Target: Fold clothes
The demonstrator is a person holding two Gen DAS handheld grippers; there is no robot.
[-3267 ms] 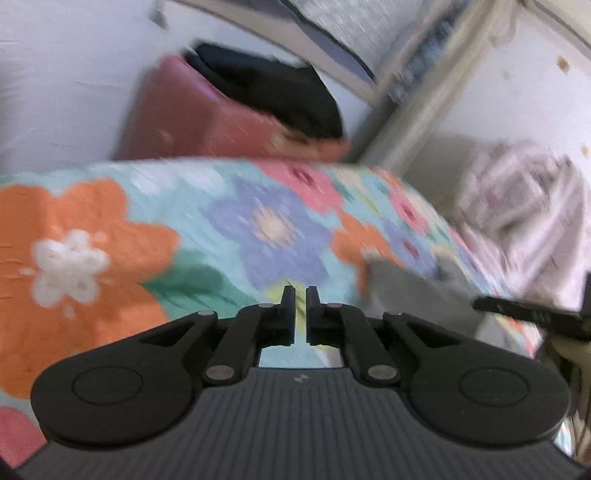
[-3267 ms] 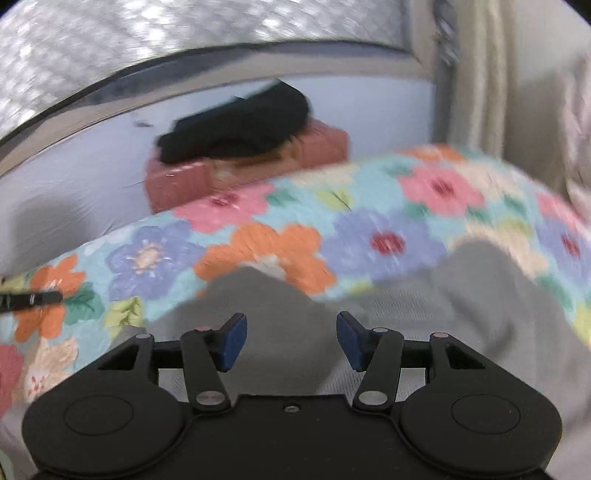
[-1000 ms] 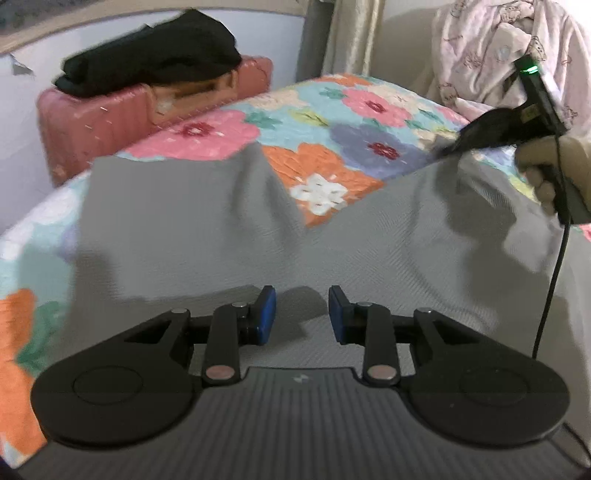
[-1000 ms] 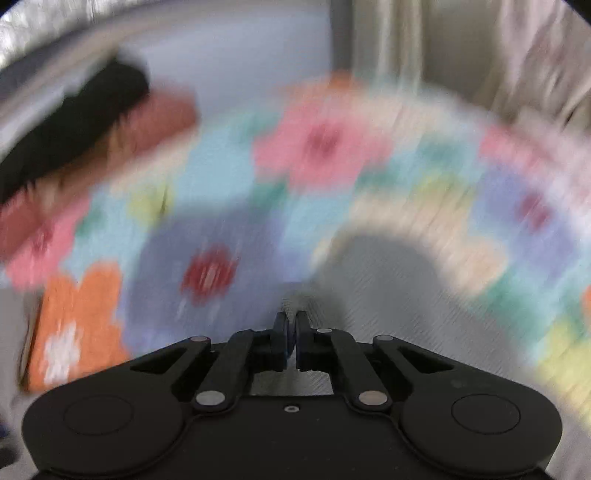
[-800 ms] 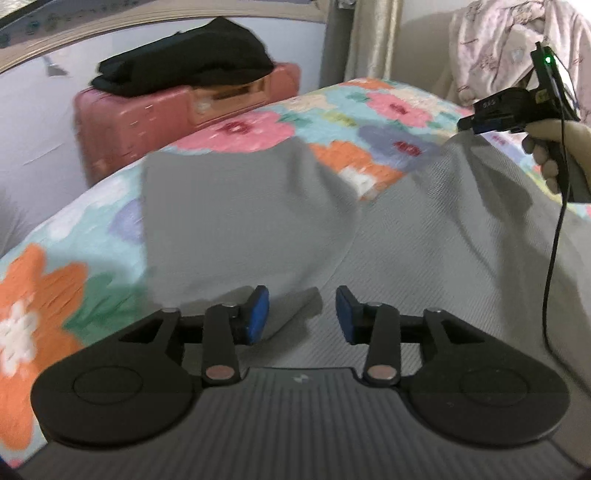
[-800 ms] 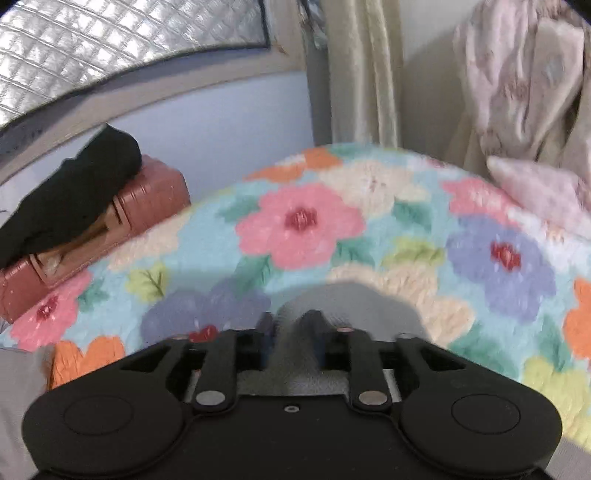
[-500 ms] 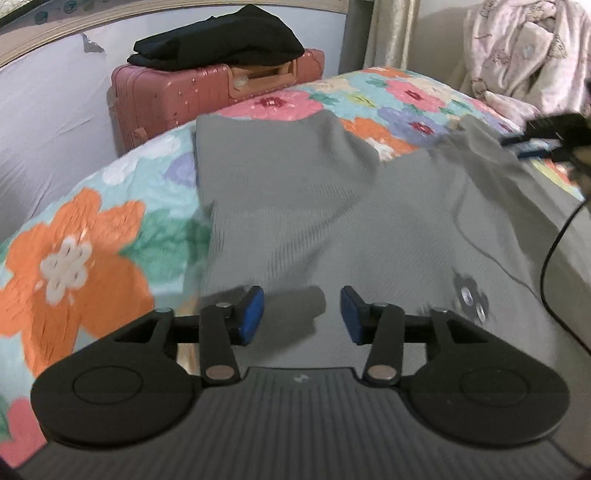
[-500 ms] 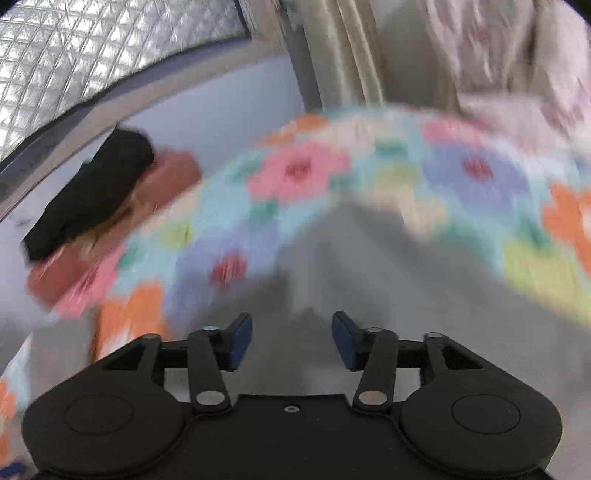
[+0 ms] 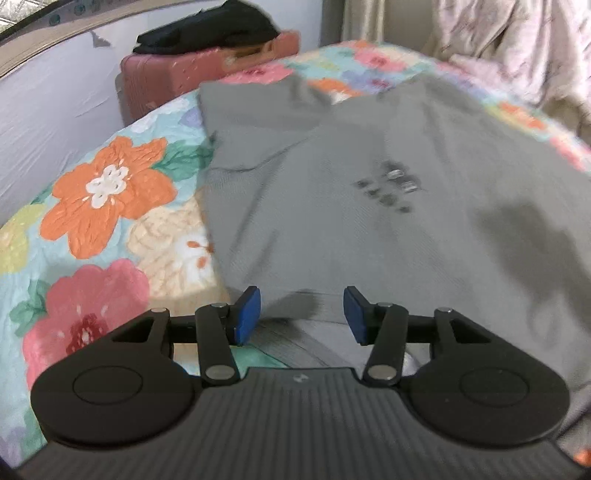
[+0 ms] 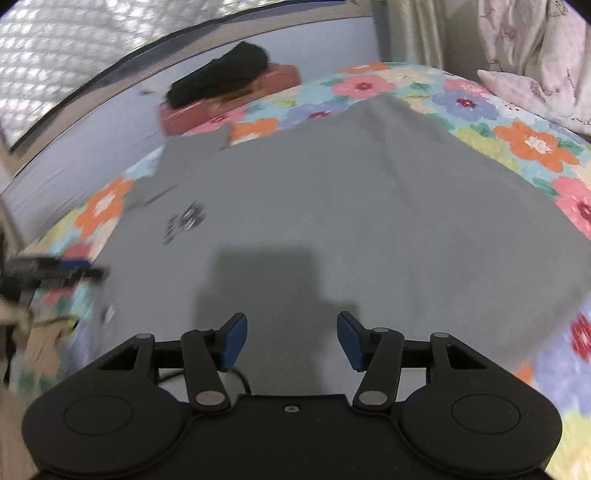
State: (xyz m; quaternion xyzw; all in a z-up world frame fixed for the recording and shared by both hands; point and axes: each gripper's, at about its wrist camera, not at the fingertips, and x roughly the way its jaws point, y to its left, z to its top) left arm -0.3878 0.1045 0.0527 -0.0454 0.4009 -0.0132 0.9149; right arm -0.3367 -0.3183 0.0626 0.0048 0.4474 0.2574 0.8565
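A grey T-shirt (image 9: 369,221) lies spread flat on the floral bedspread (image 9: 103,192), its small dark chest print (image 9: 388,184) facing up. My left gripper (image 9: 301,314) is open and hovers over the shirt's near left edge; cloth lies under the gap, but the blue pads do not press it. In the right wrist view the same shirt (image 10: 332,192) fills the middle. My right gripper (image 10: 291,339) is above the shirt's near part with its jaws opening and nothing between them. The left gripper (image 10: 55,273) shows blurred at the left edge.
A pink suitcase (image 9: 177,74) with black clothes (image 9: 210,29) on top stands behind the bed against the pale wall. A pink-and-white patterned blanket (image 10: 535,48) is heaped at the far right. Floral bedspread (image 10: 535,144) shows bare on both sides of the shirt.
The right gripper let go of the shirt cloth it pinched, opened, and drew back toward the near side. The left gripper opened wider and also pulled back, toward the shirt's left edge.
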